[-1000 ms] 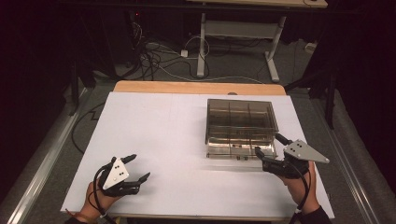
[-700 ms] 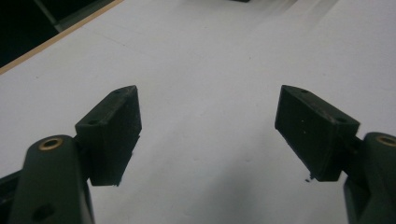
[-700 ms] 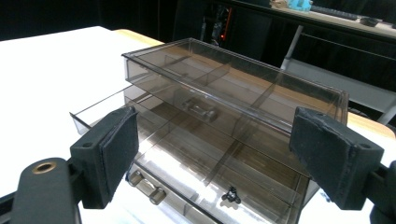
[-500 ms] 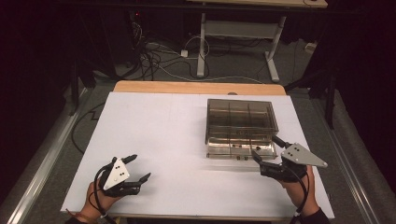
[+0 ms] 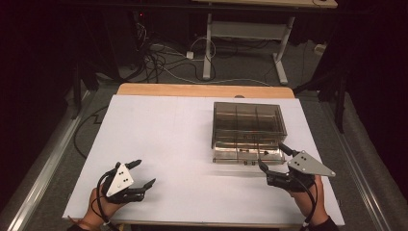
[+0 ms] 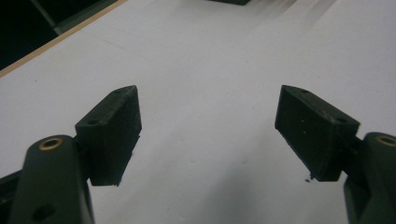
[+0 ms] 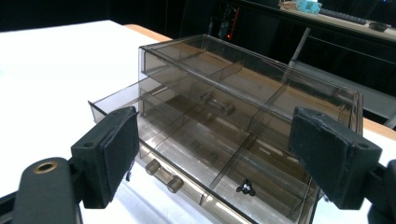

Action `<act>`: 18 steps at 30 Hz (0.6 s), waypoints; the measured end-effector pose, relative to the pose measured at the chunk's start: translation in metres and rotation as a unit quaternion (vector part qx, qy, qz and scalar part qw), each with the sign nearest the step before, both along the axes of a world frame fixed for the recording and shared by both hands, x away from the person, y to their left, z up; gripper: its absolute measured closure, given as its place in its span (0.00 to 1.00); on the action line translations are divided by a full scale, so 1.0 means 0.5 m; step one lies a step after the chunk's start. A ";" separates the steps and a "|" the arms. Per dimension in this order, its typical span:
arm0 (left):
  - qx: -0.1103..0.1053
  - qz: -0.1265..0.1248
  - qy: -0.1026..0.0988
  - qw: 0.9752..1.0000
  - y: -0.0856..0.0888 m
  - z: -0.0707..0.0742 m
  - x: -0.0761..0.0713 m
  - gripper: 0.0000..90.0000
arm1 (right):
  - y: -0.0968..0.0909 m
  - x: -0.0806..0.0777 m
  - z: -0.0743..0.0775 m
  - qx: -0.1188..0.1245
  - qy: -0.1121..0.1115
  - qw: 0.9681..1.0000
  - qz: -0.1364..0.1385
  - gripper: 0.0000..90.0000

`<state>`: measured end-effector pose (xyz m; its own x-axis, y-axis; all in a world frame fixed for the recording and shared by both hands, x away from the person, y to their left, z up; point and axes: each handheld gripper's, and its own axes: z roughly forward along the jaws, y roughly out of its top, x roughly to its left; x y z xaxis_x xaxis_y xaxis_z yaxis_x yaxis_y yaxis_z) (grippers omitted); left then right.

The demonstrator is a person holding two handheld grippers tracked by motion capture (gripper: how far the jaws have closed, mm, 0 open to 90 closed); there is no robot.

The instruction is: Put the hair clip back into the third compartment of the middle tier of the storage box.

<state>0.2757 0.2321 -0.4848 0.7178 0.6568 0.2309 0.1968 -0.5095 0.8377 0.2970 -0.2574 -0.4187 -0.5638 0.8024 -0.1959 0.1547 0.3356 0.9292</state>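
The right claw [image 5: 272, 159] hovers wide open and empty just before the drawer box [image 5: 248, 118], whose drawer [image 5: 246, 154] is out. The left claw [image 5: 139, 173], also spread and empty, rests on the bench [image 5: 168, 134].

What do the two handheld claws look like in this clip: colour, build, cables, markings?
Both are black two-jaw tools. The left claw and right claw each carry a grey three-cornered plate on top with small dark dots, and a black cable loops back from each over the hand. In the claw views the jaws end in blocky black pads, with brass-coloured eyelets at their bases.
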 end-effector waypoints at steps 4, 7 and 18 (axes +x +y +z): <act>0.001 -0.001 -0.001 1.000 -0.001 0.001 -0.001 0.24 | 0.008 -0.006 -0.005 -0.014 -0.003 1.000 0.000 0.18; 0.001 -0.002 -0.002 1.000 -0.001 0.001 -0.002 0.24 | 0.010 -0.010 -0.008 -0.019 -0.003 1.000 0.003 0.18; 0.001 -0.003 -0.001 1.000 -0.005 0.001 -0.002 0.24 | 0.013 -0.031 -0.023 -0.032 -0.014 0.999 0.006 0.19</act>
<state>0.2747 0.2298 -0.4845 0.7217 0.6514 0.2341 0.1916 -0.5129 0.8368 0.2813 -0.2510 -0.4304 -0.5659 0.7814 -0.2631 0.1243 0.3963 0.9097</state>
